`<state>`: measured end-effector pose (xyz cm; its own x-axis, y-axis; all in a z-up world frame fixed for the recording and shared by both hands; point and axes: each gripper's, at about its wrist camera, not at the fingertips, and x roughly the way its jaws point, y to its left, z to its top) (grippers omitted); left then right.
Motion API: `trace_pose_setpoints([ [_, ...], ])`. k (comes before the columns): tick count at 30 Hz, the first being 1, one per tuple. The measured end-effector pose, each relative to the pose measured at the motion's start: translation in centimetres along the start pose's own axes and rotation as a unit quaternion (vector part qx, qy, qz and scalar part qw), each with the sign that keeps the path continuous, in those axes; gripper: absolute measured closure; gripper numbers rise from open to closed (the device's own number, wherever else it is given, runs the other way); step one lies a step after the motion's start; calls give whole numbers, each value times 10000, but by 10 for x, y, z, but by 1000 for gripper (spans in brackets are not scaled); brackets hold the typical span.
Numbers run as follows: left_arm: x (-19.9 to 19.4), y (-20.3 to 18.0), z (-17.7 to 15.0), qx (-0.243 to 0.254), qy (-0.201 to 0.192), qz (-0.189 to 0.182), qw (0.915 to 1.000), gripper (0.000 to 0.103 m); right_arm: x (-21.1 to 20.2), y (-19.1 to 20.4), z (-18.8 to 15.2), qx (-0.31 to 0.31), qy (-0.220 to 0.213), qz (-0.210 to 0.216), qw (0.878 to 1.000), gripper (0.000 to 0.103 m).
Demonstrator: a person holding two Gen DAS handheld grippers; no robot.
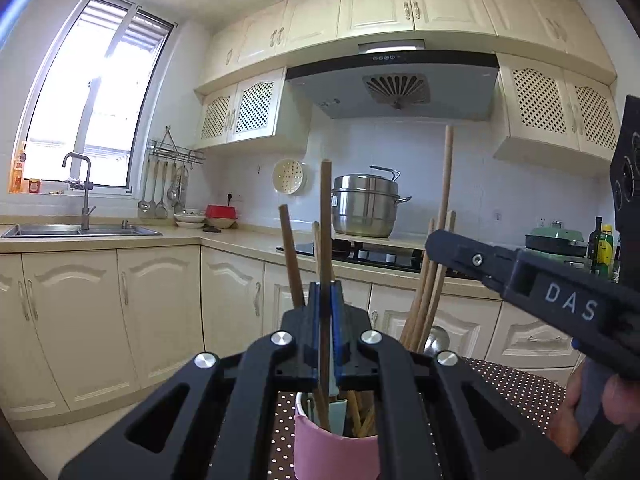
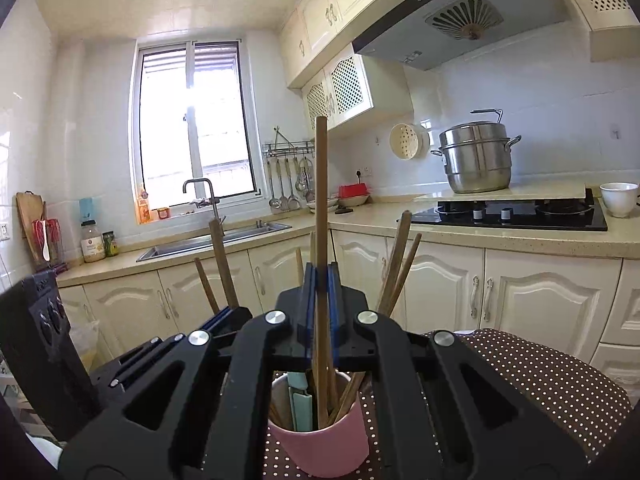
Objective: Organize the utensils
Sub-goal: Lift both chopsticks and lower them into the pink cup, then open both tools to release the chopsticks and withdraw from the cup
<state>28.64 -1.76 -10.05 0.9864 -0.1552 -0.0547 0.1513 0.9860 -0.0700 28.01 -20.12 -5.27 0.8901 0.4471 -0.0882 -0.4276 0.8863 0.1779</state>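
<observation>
The left gripper (image 1: 326, 304) has its fingers narrowed onto one upright wooden stick (image 1: 325, 216), which runs down between them into the pink cup (image 1: 336, 452) directly below. The right gripper (image 2: 320, 284) grips a second, taller wooden stick (image 2: 321, 184) in the same way, its fingers likewise above the cup. The cup stands on the dotted brown cloth (image 2: 540, 380) covering the bench. Contents: several more wooden sticks leaning outward past both sides of the fingers, plus a pale green utensil (image 2: 300, 400) standing against the inner wall; whether the sticks are chopsticks or tool handles cannot be told. Hazards: both grippers work over one small cup, so a sideways pull on either stick would probably lever the rim and tip the cup. The leaning sticks beside the fingers may snag and be dragged out. The two grippers sit close together and could collide. Beyond the fingers, the kitchen counter lies well apart.
</observation>
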Motion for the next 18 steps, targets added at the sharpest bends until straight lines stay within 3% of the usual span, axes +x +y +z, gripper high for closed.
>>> trace_pose_setpoints([
  [8, -6, 4, 4, -77, 59, -33, 9999, 96, 3, 1, -11, -34, 185, -39, 9998, 97],
  [9, -7, 5, 4, -106, 68, -25, 9999, 90, 3, 2, -12, -40, 204, -41, 9998, 97],
  [10, -9, 6, 6, -138, 78, -31, 9999, 70, 4, 2, -13, -47, 227, -48, 9997, 97],
  [11, -11, 7, 7, -180, 67, -22, 9998, 62, 4, 1, -14, -52, 244, -53, 9997, 97],
  [14, -21, 10, 11, -193, -24, 78, 9998, 57, 4, 1, -18, -49, 304, -77, 9995, 97],
  [18, -32, 15, 14, -96, 5, 543, 9985, 50, 3, 4, -25, -89, 364, -77, 9993, 97],
])
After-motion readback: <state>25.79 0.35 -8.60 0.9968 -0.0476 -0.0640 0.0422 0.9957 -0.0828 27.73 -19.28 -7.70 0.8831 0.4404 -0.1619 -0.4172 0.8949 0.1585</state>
